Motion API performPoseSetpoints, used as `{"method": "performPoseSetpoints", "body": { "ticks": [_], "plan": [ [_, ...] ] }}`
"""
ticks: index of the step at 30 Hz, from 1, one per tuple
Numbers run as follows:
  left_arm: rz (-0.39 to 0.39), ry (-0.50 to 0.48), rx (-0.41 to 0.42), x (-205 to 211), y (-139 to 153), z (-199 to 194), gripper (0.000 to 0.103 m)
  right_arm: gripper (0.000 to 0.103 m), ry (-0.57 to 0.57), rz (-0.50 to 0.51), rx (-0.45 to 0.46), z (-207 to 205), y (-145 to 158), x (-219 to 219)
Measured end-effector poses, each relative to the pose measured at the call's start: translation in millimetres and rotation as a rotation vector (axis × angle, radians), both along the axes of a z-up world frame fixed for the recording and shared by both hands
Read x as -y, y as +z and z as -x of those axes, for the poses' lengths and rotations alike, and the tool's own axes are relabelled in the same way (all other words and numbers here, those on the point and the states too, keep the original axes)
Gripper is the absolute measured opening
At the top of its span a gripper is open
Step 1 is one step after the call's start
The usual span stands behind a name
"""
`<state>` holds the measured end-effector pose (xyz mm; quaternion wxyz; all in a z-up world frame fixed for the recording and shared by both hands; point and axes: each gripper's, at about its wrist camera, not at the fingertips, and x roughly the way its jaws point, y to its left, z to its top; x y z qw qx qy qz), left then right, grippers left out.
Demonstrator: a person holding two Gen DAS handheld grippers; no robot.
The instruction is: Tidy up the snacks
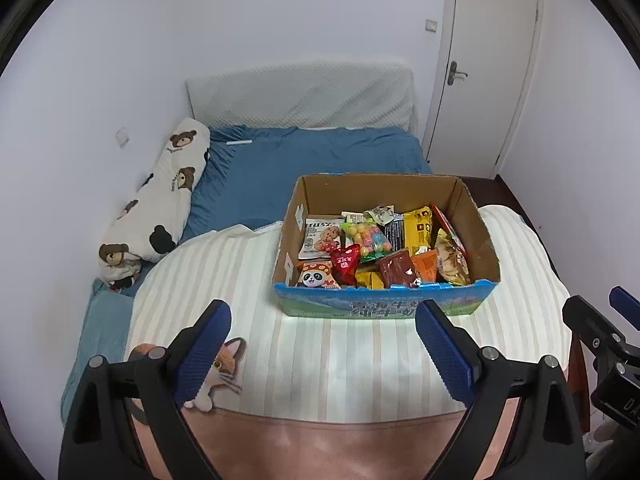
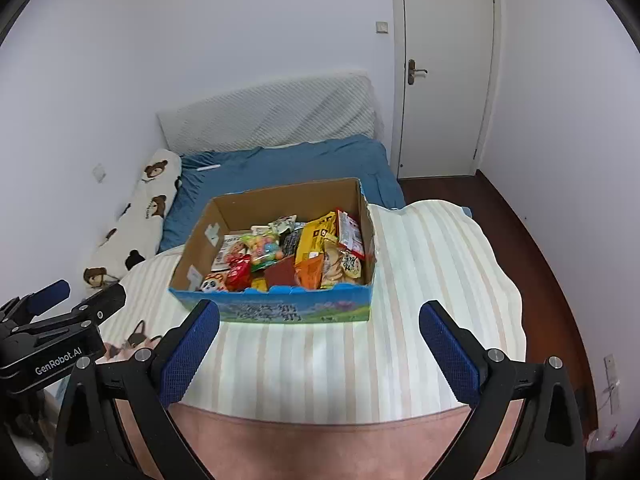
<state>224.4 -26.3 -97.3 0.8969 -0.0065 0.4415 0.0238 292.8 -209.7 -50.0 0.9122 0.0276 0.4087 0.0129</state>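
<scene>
Cardboard snack box (image 1: 384, 240) in both views; floor (image 2: 540, 248) right-wrist only.

A bed with a blue sheet (image 1: 304, 160) fills the room, and a striped blanket (image 1: 340, 360) with a cat picture (image 1: 228, 360) lies over the near end. A long white pillow with little bears (image 1: 160, 204) lies along the wall beside the sheet, and a padded white headboard (image 1: 300, 96) leans on the far wall. A white door (image 1: 488, 60) with a metal handle (image 1: 454, 73) stands shut in the corner, a light switch (image 1: 431, 25) is on the wall near it, and the floor (image 2: 532, 240) is dark wood.
</scene>
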Motion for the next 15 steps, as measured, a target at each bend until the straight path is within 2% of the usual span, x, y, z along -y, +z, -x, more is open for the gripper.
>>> {"method": "performPoseSetpoints", "body": {
  "ticks": [8,15],
  "plan": [
    [0.003,0.005,-0.051,0,-19,-40,0.095,0.102,-0.027,0.014,-0.048,-44,-22,-2],
    [-0.012,0.003,-0.087,2,-33,-57,0.095,0.102,-0.046,0.02,-0.071,-62,-34,-2]
  ]
}}
